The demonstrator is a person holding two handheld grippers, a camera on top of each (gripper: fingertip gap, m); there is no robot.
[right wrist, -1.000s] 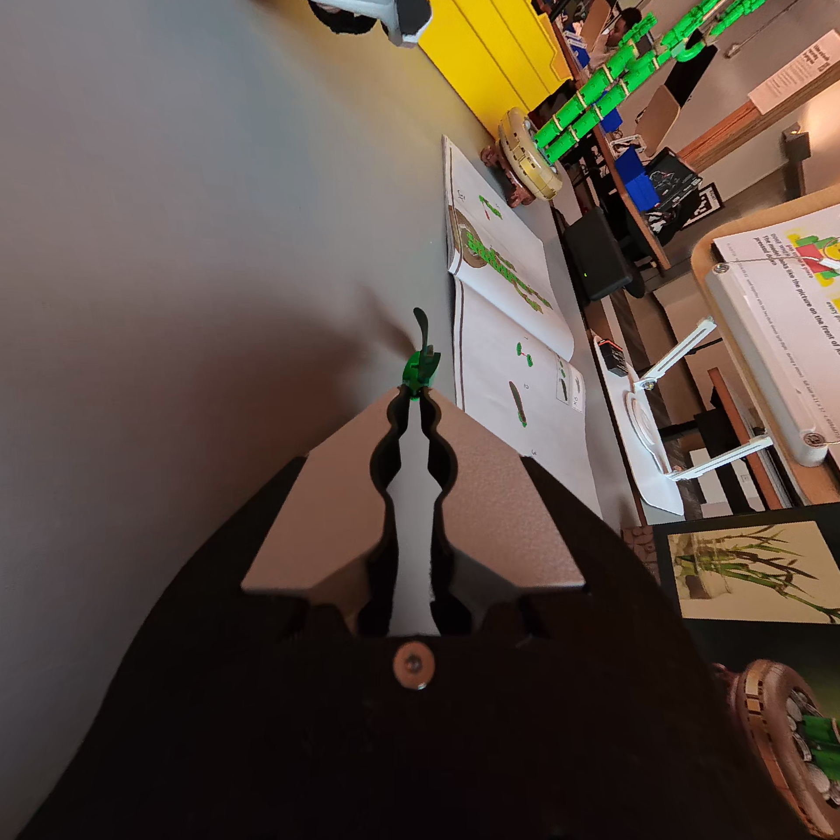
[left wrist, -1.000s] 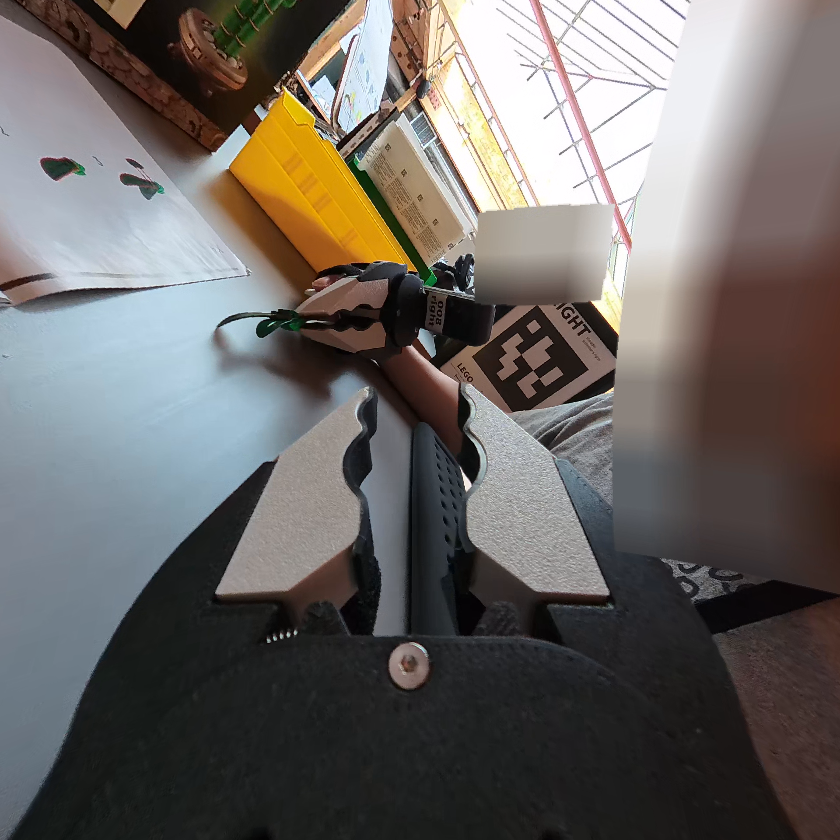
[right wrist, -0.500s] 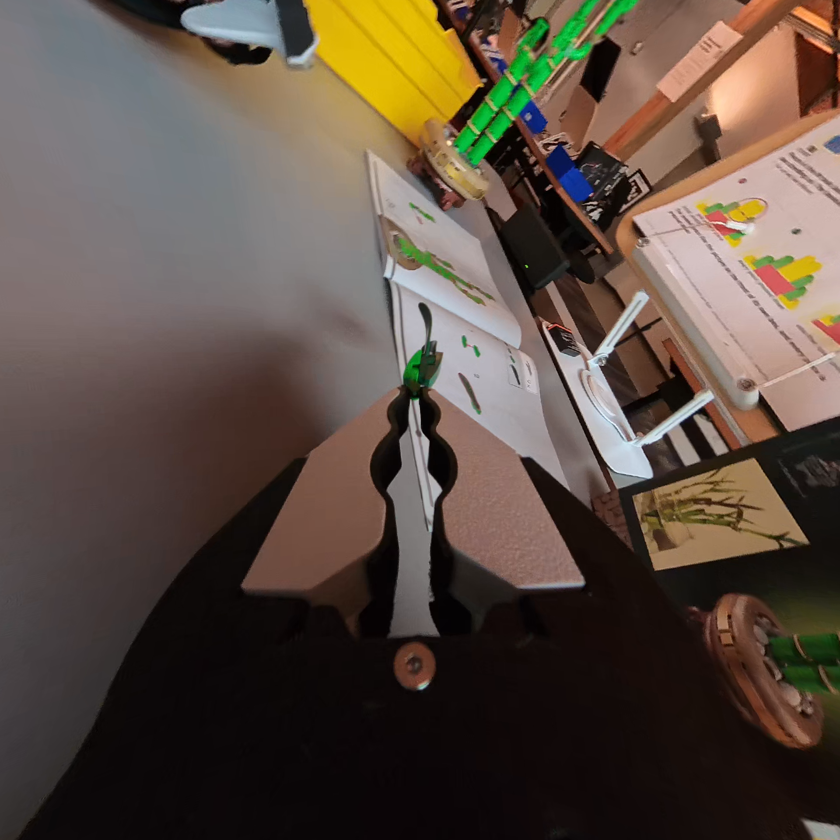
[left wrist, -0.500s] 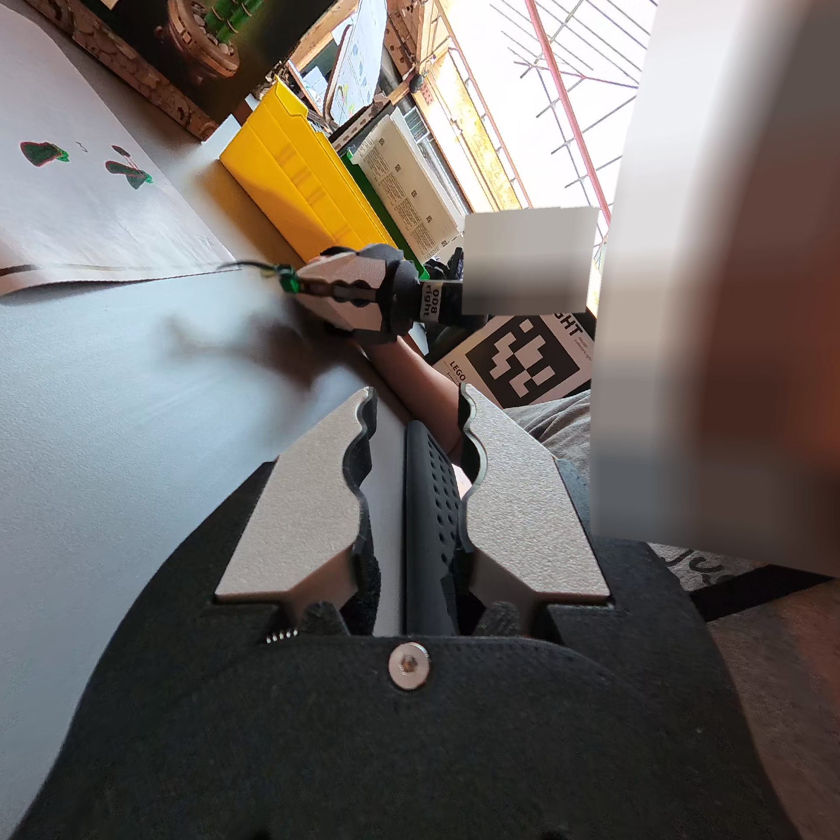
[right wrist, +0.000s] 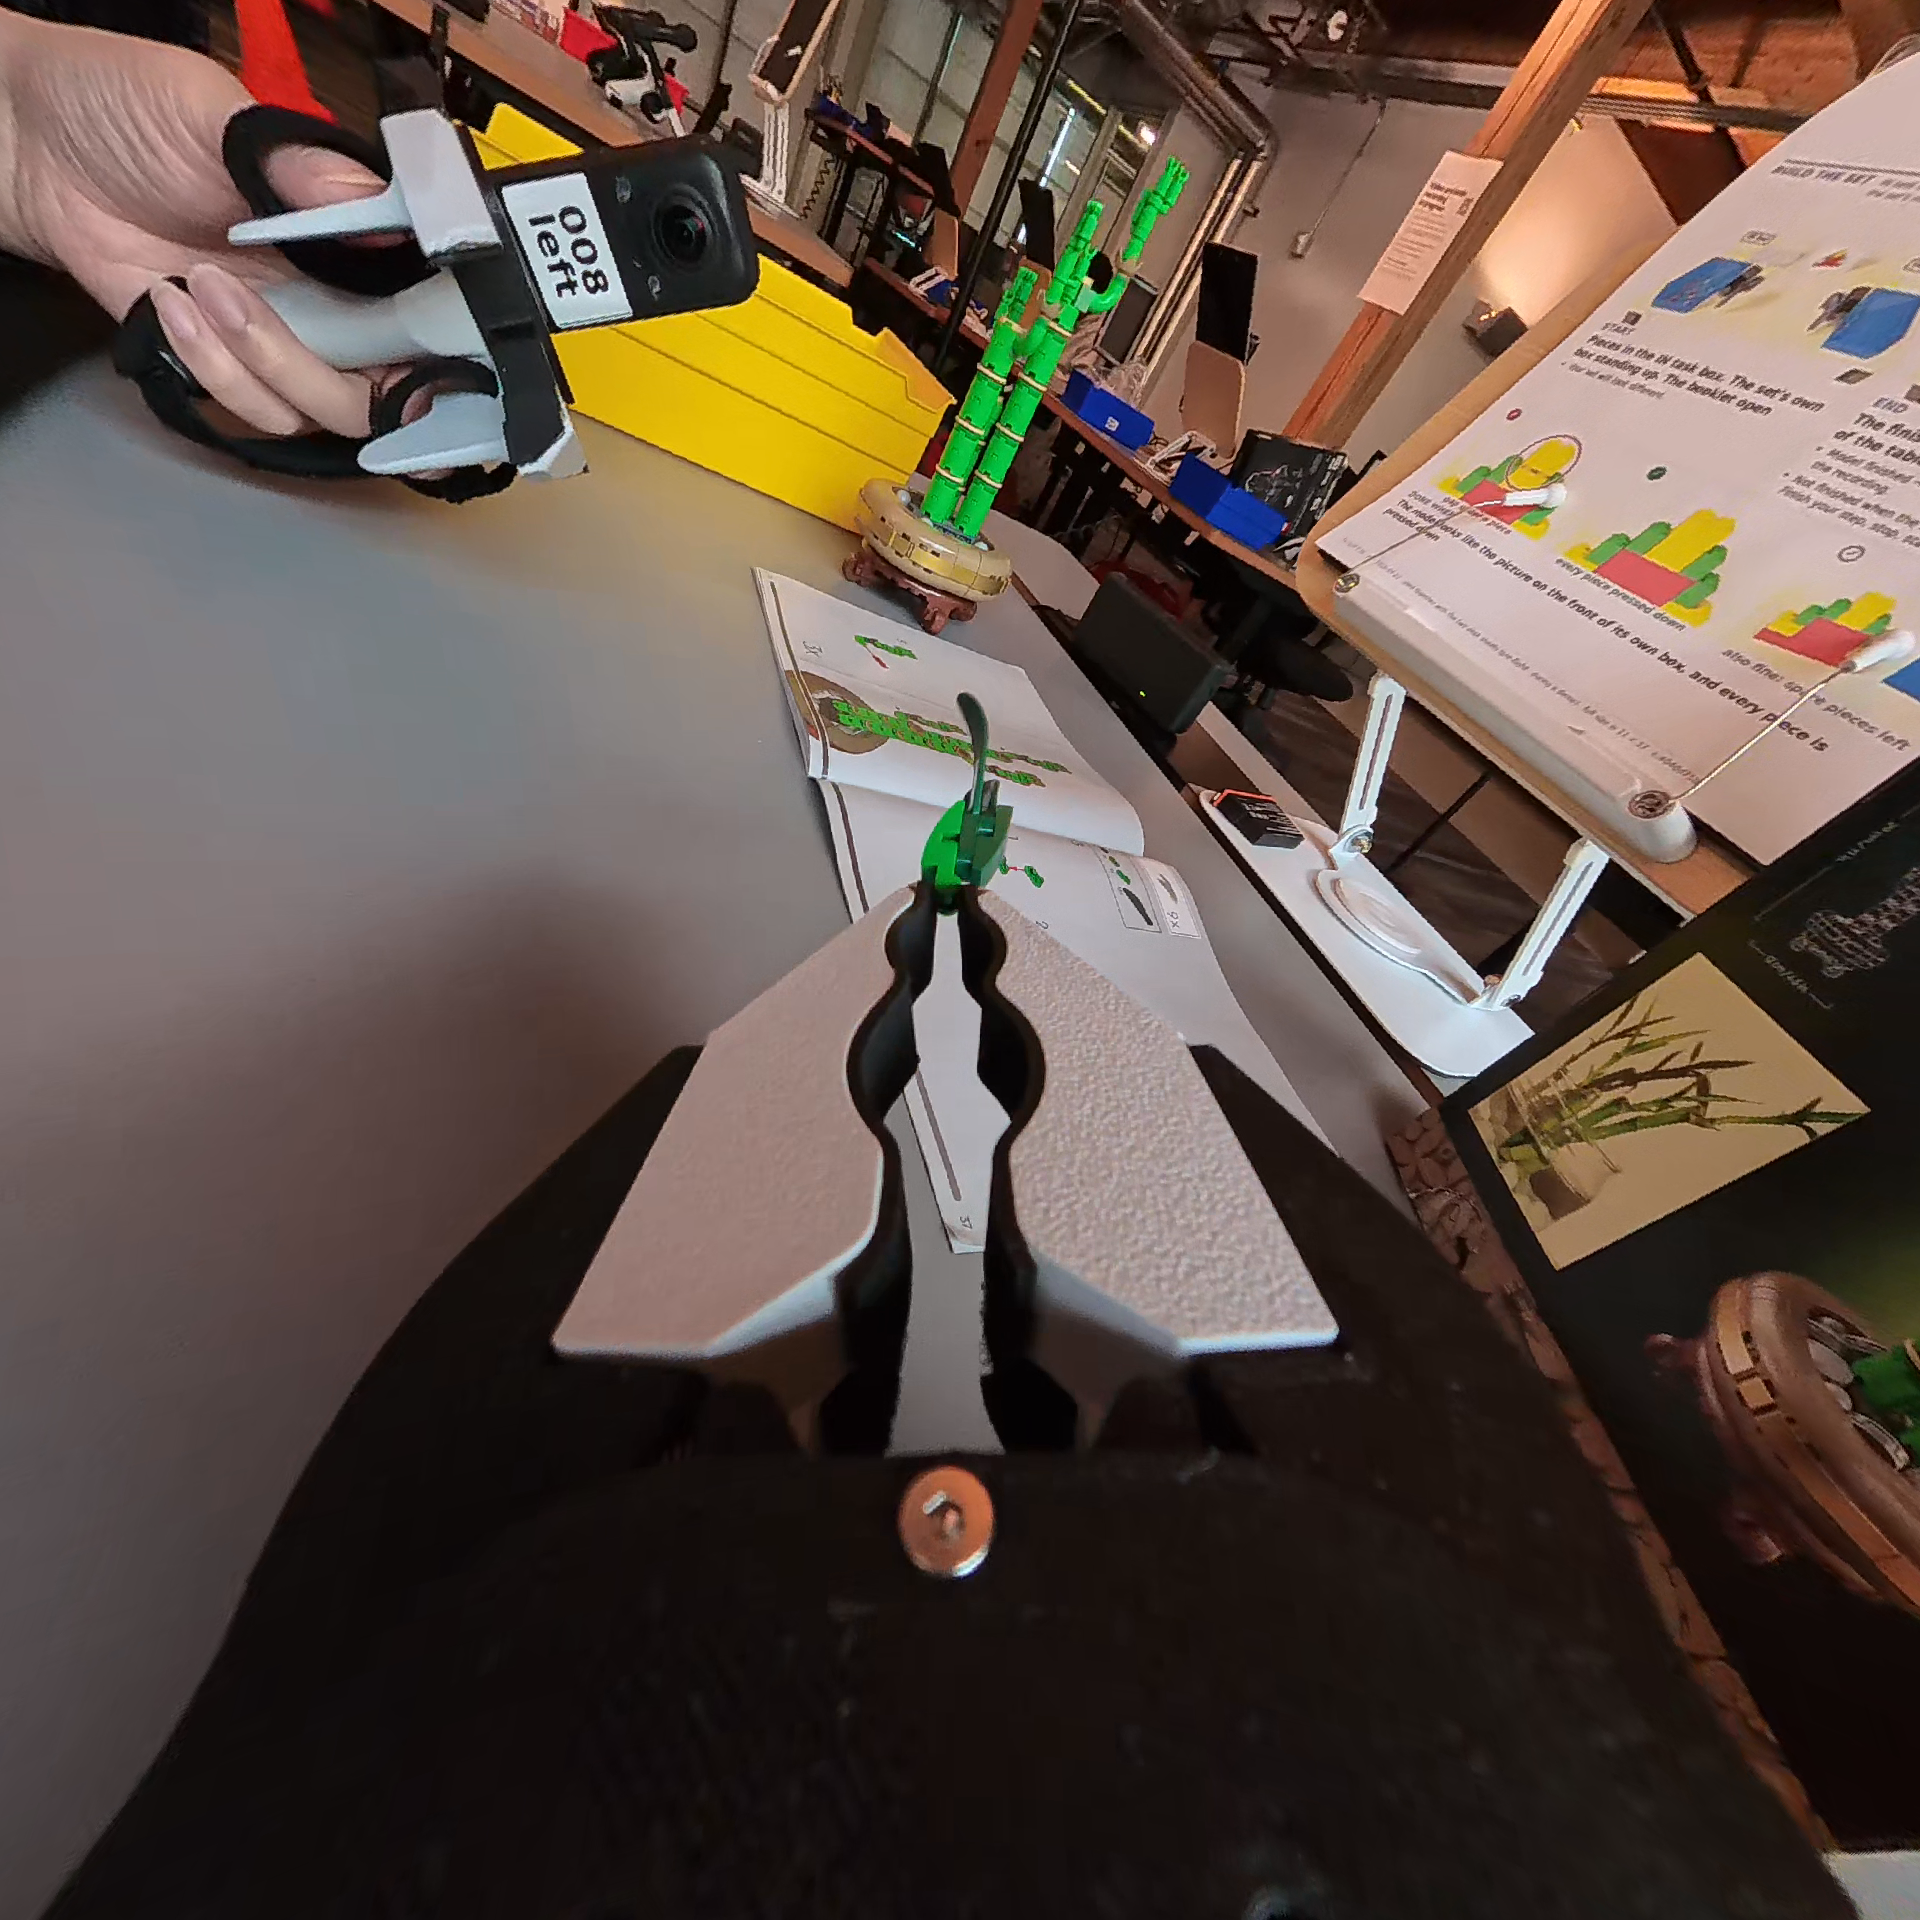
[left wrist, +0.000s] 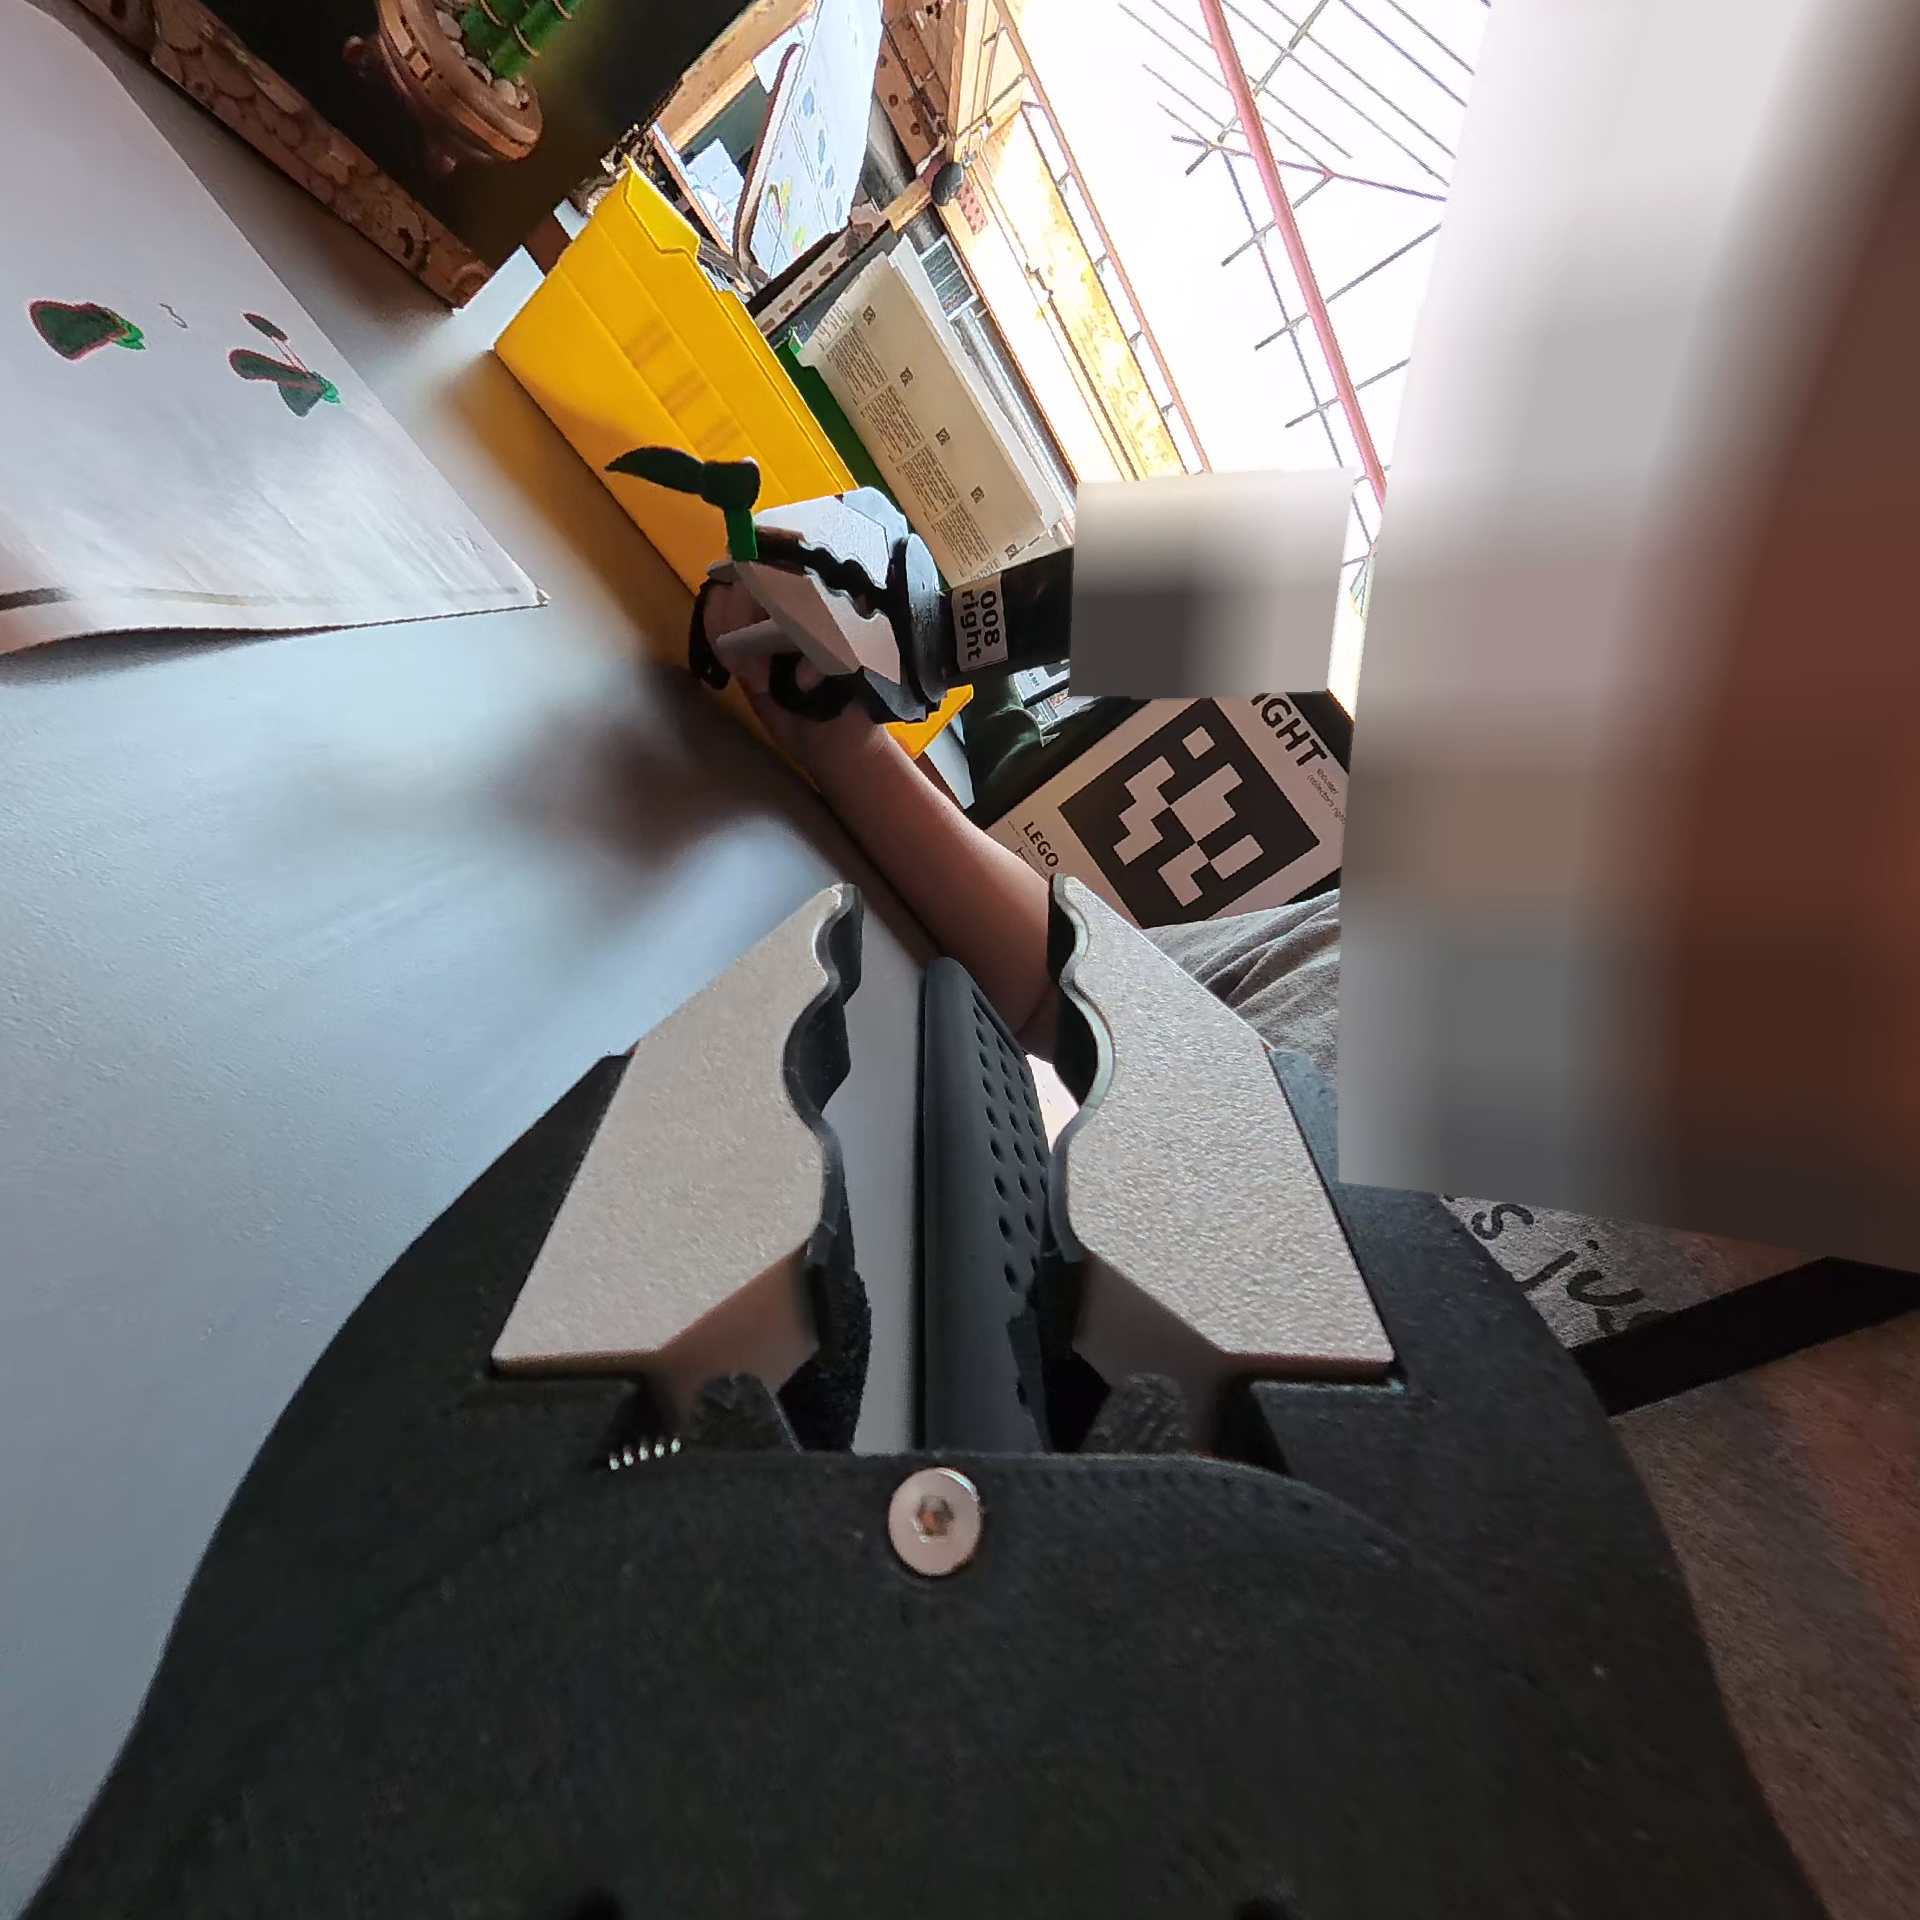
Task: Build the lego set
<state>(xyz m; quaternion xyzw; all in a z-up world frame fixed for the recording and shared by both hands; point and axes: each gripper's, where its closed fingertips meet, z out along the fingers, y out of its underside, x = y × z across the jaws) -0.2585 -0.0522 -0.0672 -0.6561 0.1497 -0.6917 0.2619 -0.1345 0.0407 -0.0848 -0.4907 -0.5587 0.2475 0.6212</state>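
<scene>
- Swung up off the tabletop (right wrist: 312,831) since a second ago: right hand-held gripper (right wrist: 948,902) with its leaf piece (right wrist: 968,831), formerly low and level over the grey surface, now raised and pointing toward the far side.
- Largest first: yellow bin (right wrist: 748,384) along the far edge; open instruction booklet (right wrist: 935,748) flat in the middle.
- Next down: bamboo model (right wrist: 1013,416), green stalks upright in a tan and brown pot base, just beyond the booklet and just beside the bin.
- Left hand-held gripper (left wrist: 951,935): released, nothing between its fingers, held low near the tabletop edge.
- Right hand-held gripper: clenched on the leaf piece at the very fingertips, dark leaf blade sticking out past them.
- Step in hand, as judged: carrying a finished leaf sprig to the model.
- Next move likely calls for a reach over the booklet, lining the sprig's connector with a stalk joint, and a firm press; steadying the pot with the free gripper probably advisable.
</scene>
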